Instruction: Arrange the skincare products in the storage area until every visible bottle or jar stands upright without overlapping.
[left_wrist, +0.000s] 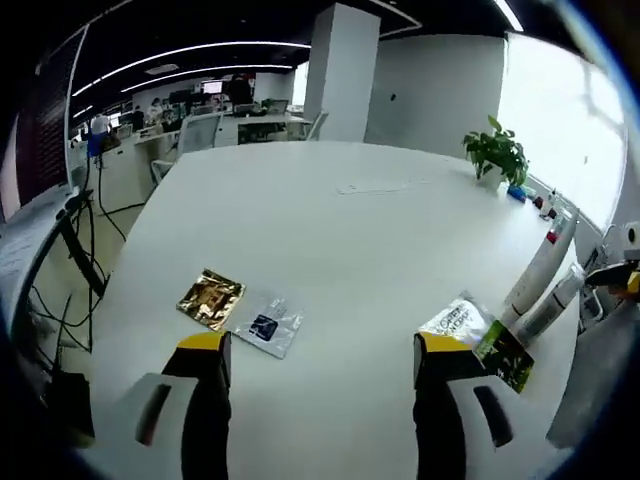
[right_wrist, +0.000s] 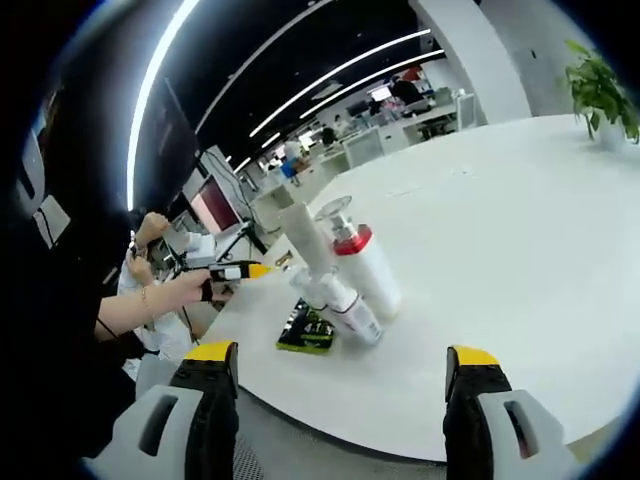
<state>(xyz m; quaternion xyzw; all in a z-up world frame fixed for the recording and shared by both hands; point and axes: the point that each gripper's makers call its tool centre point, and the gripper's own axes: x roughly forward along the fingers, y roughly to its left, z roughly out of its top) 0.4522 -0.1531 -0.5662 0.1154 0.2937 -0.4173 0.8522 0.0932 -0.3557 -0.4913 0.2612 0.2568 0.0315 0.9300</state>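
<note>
- The left gripper (left_wrist: 318, 362) hovered over the white table (left_wrist: 330, 240), its jaws spread wide and holding nothing.
- Just ahead of its left jaw lay a gold sachet (left_wrist: 210, 298) and, touching it, a clear sachet (left_wrist: 267, 325).
- By its right jaw lay a green-and-white packet (left_wrist: 483, 338); beyond that, a white tube (left_wrist: 537, 268) and a grey bottle (left_wrist: 548, 305) lay tilted at the table edge.
- A potted plant (left_wrist: 496, 152) stood at the far side.
- The right gripper (right_wrist: 340, 372) was released too, empty, off the table's near edge.
- In its view the tube (right_wrist: 302, 238), a red-collared pump bottle (right_wrist: 365, 265) and a smaller bottle (right_wrist: 345, 308) clustered together, leaning, with the packet (right_wrist: 306, 328) flat beside them.
- A person's hand (right_wrist: 188, 288) sat at the left.
</note>
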